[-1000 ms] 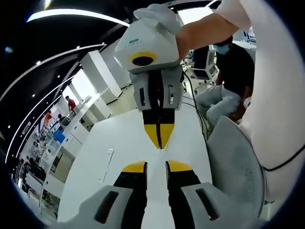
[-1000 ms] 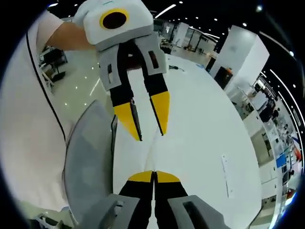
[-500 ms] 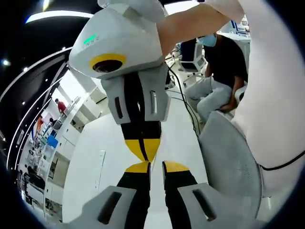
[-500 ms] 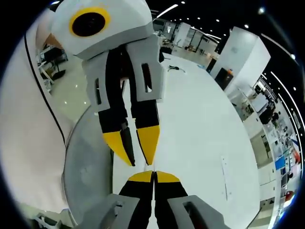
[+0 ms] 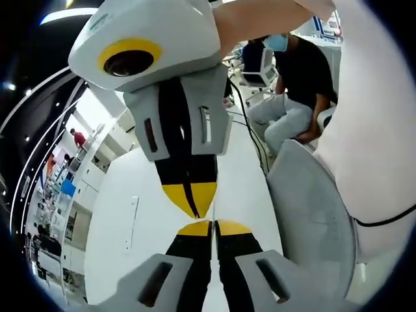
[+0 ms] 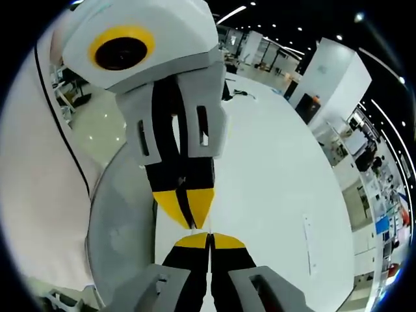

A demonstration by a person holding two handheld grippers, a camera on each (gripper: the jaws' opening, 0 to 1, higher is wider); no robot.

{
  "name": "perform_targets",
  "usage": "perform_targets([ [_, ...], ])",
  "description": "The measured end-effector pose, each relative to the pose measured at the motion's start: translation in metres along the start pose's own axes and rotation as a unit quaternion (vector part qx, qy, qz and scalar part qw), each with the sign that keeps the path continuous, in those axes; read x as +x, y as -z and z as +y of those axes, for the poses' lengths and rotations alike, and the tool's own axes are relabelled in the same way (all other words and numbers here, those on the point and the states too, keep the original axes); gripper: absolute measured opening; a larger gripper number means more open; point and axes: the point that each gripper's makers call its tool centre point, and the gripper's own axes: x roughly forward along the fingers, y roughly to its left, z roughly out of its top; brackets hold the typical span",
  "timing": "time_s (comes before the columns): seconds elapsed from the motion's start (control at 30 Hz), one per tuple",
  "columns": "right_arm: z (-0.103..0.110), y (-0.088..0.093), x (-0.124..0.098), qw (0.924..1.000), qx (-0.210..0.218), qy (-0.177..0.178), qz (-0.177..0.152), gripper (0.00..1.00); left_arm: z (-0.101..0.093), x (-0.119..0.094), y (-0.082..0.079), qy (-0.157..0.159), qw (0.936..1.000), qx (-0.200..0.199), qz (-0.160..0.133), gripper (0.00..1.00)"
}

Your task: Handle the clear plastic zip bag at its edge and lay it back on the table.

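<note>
Left gripper [image 5: 211, 227]: We see its two yellow tips pressed together at the bottom of the left gripper view. We see nothing between them.
Right gripper [image 6: 209, 240]: Its two yellow tips are pressed together too. We see nothing between them.
How the two meet: They point at each other, tip to tip and very near. Each big grey and white body blocks much of the other one's view of the surface.
Clear plastic zip bag: We cannot be sure where it is. We cannot tell if any clear plastic is caught at the tips.
Thin strip [image 6: 309, 244]: One long pale strip lies flat on the surface, well apart from the tips. We cannot tell if it is the bag's edge.
Grey chair [image 5: 312, 214]: One mesh chair back stands just beside the edge of the surface.
White shirt [image 5: 380, 130]: The person holding the grippers wears it. It is right next to the chair.
Surface [image 6: 273, 175]: It is white, smooth and long, and runs far away from us.
Black cable [image 5: 250, 127]: One thin cable lies on the far part of the surface.
Seated person [image 5: 296, 71]: One person in a dark top sits past the chair.
Room: It is big, with a shiny floor, white pillars, shelves and small lights on a dark ceiling.
Far person [image 5: 78, 138]: One small figure in red stands far off.
</note>
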Motion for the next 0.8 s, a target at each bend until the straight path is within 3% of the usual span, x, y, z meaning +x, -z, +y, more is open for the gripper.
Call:
perform_targets([
  [0.8, -0.017, 0.002, -0.002, 0.999, 0.013, 0.042, 0.001, 0.0, -0.032, 0.0, -0.003, 0.057, 0.9972, -0.048, -0.005, 0.0],
])
